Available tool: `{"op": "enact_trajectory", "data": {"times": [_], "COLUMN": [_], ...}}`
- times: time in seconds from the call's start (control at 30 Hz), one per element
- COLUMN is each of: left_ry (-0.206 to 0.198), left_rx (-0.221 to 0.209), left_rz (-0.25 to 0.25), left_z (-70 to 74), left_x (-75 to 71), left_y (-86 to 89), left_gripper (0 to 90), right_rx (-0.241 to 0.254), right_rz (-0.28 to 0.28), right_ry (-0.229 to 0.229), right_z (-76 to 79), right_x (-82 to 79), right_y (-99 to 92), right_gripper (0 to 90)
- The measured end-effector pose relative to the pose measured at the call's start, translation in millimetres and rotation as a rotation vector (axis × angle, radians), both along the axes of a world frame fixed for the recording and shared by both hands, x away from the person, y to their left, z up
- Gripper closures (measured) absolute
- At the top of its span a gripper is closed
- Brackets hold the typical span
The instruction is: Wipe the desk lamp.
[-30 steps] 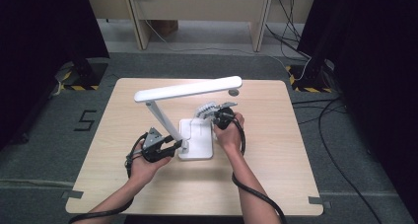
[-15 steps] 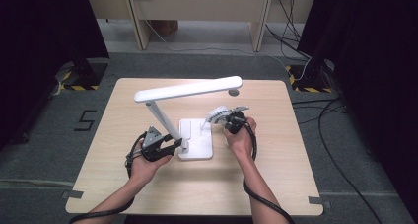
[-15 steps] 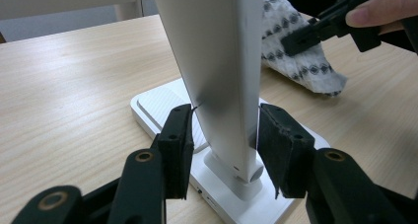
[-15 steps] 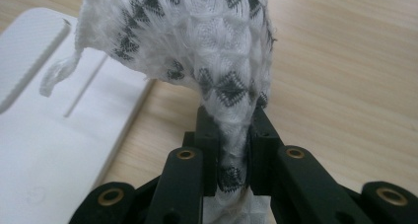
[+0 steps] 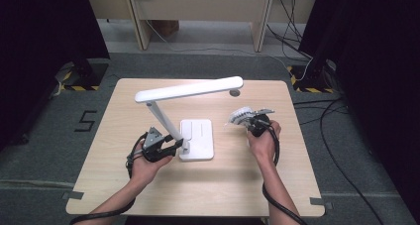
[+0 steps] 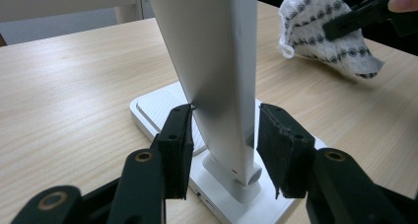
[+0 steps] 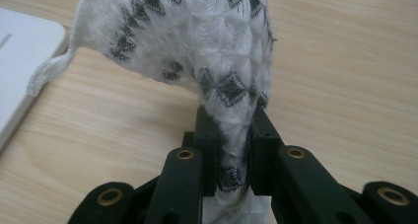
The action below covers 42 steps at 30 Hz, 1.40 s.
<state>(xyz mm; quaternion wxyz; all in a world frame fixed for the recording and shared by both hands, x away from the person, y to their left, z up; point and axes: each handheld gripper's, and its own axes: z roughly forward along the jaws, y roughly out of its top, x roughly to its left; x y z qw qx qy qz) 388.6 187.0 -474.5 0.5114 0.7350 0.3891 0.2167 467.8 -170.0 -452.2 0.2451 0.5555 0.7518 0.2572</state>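
Observation:
A white desk lamp stands mid-table, its long head [image 5: 188,90] level above its flat base [image 5: 197,138]. My left gripper [image 5: 179,144] straddles the tilted stem [image 6: 217,86] just above the hinge. One pad [image 6: 180,140] lies against the stem; the other [image 6: 283,150] stands a sliver off it. My right gripper [image 7: 234,113] is shut on a white cloth with black diamonds [image 7: 197,31], pinching a fold between its pads. In the high view it holds the cloth [image 5: 240,116] just above the table, right of the base. The cloth [image 6: 320,31] also hangs in the left gripper view.
The wooden table [image 5: 297,185] has bare room to the right and front of the lamp. Cables [image 5: 307,56] run over the grey floor behind, near a desk's legs [image 5: 141,31]. Black curtains close both sides.
My right hand has carried the cloth to the right, from over the lamp's base to bare table beside it. The left hand and the lamp have stayed put.

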Motion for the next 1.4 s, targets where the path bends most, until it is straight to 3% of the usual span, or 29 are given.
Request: {"op": "enact_trajectory", "data": {"times": [0.2, 0.23, 0.4, 0.43, 0.5, 0.63, 0.77, 0.9, 0.93, 0.97, 1.07, 1.1, 1.3, 1.4], "left_ry": [-0.001, -0.002, 0.000, -0.001, -0.002, -0.002, -0.002, -0.004, -0.002, -0.001, -0.002, -0.006, -0.005, -0.005], "left_rx": [-0.001, -0.001, 0.001, 0.000, 0.004, -0.005, -0.003, -0.002, -0.005, -0.002, -0.003, -0.007, -0.007, -0.013], "left_rz": [0.001, 0.000, -0.002, -0.002, -0.003, -0.003, -0.001, 0.000, 0.001, 0.002, 0.002, 0.005, 0.003, 0.006], "left_z": [-0.3, -0.8, -1.3, -1.3, -0.8, -0.6, -0.9, -0.9, -0.8, -0.5, -0.3, 0.0, 0.1, 0.1], "left_x": [-0.5, -0.4, -0.3, -0.3, -0.5, -0.8, -0.5, -0.5, -0.7, -0.7, -0.3, -0.2, -0.9, -0.9], "left_y": [0.0, 0.0, 0.1, -0.1, 0.0, 0.3, -0.1, -0.1, -0.2, -0.2, -0.3, -0.3, 0.1, 0.2], "left_gripper": [56.2, 56.2, 56.2, 56.2, 56.2, 56.1, 56.2, 56.2, 56.3, 56.3, 56.2, 56.2, 56.3, 56.5], "right_rx": [-0.057, -0.088, -0.138, -0.171, -0.173, -0.120, -0.050, -0.002, 0.021, 0.026, 0.027, 0.032, 0.032, 0.031], "right_rz": [-0.012, -0.010, 0.023, 0.051, 0.058, 0.101, 0.131, 0.135, 0.129, 0.122, 0.103, 0.100, 0.096, 0.097], "right_ry": [0.024, 0.035, 0.041, 0.034, 0.032, 0.028, -0.017, -0.062, -0.072, -0.070, -0.045, -0.017, 0.041, 0.041], "right_z": [-6.2, -12.2, -23.2, -26.9, -27.9, -24.6, -9.5, 3.1, 8.2, 8.6, 5.2, -2.6, -29.7, -32.7], "right_x": [-0.4, -0.7, -1.6, -1.9, -2.0, -3.2, -8.2, -13.6, -17.2, -18.2, -18.9, -18.0, -15.6, -16.1], "right_y": [-12.7, -12.7, -5.7, 0.5, 2.4, 6.5, 6.8, 4.8, 1.3, -1.1, -4.6, -6.8, -3.6, 0.5], "right_gripper": [78.0, 77.9, 76.9, 73.9, 71.8, 57.4, 52.8, 58.2, 68.3, 71.4, 76.6, 78.6, 78.2, 73.4]}}
